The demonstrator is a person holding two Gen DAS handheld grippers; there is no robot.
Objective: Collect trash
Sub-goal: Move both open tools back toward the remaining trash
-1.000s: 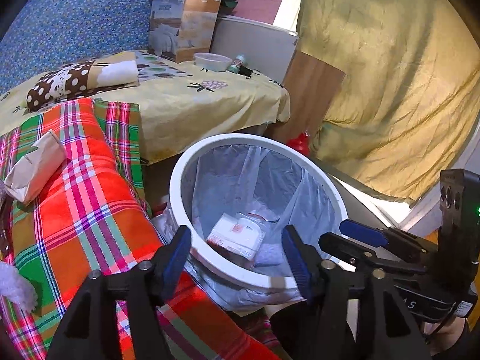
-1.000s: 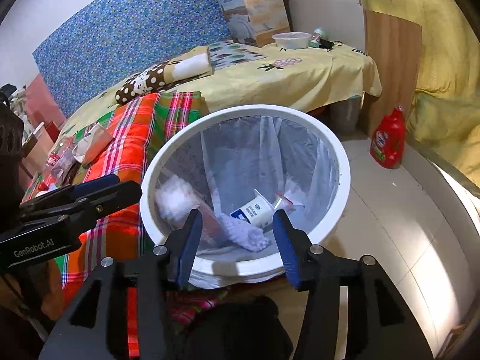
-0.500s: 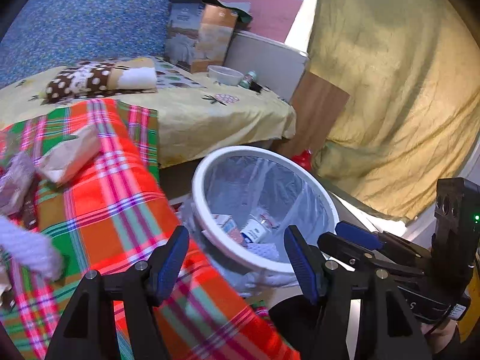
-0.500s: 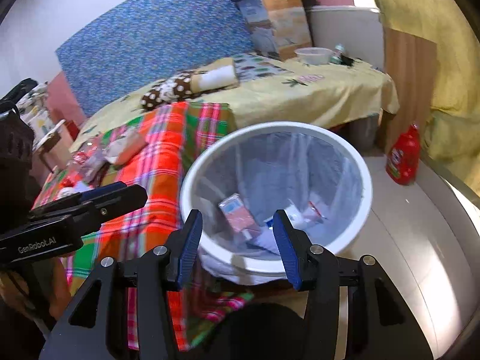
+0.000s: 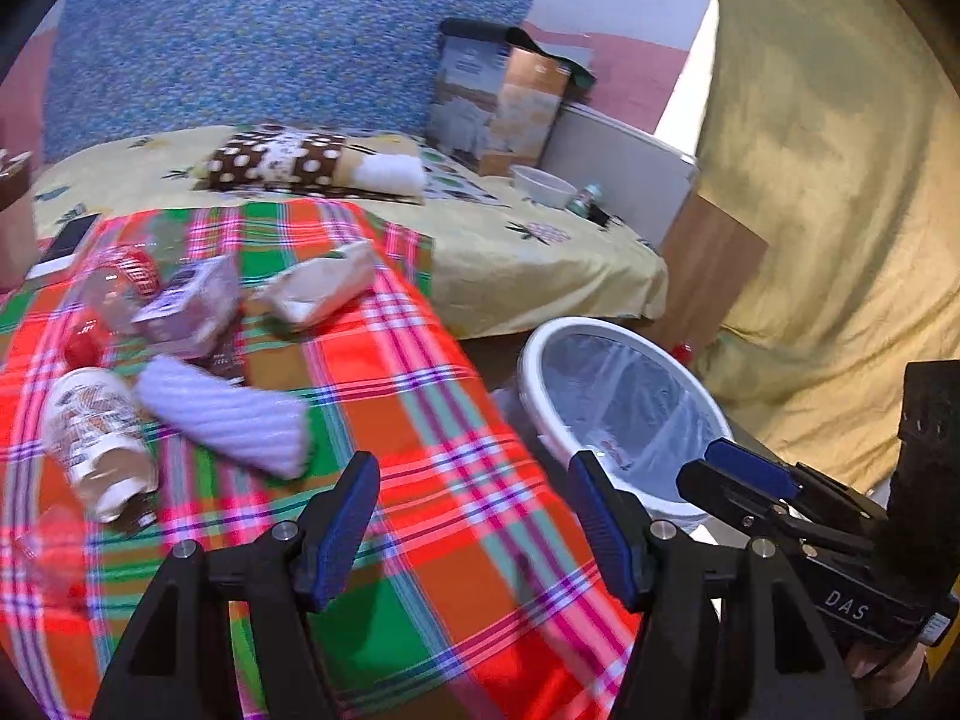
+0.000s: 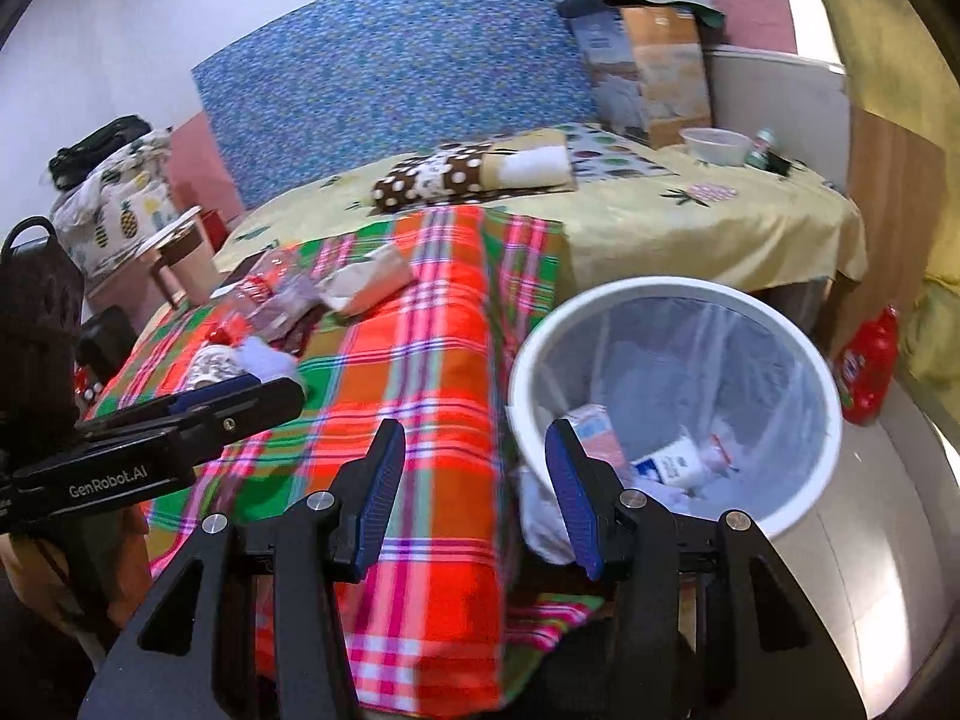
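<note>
Both grippers swung from over the bin [image 6: 672, 300] toward the plaid blanket [image 5: 420, 450]. Left gripper [image 5: 474, 516] wide, empty, above bare cloth; trash [image 5: 222, 414] ahead-left. Right gripper [image 6: 474, 480] wide, empty, straddling blanket edge, bin rim just right.

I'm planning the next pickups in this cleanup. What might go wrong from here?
1. The phone lies beside the trash pile and might get grabbed by mistake.
2. The paper cup lies on its side and may roll when nudged.
3. The bin sits beside the table edge, so a careless drop may miss.
</note>
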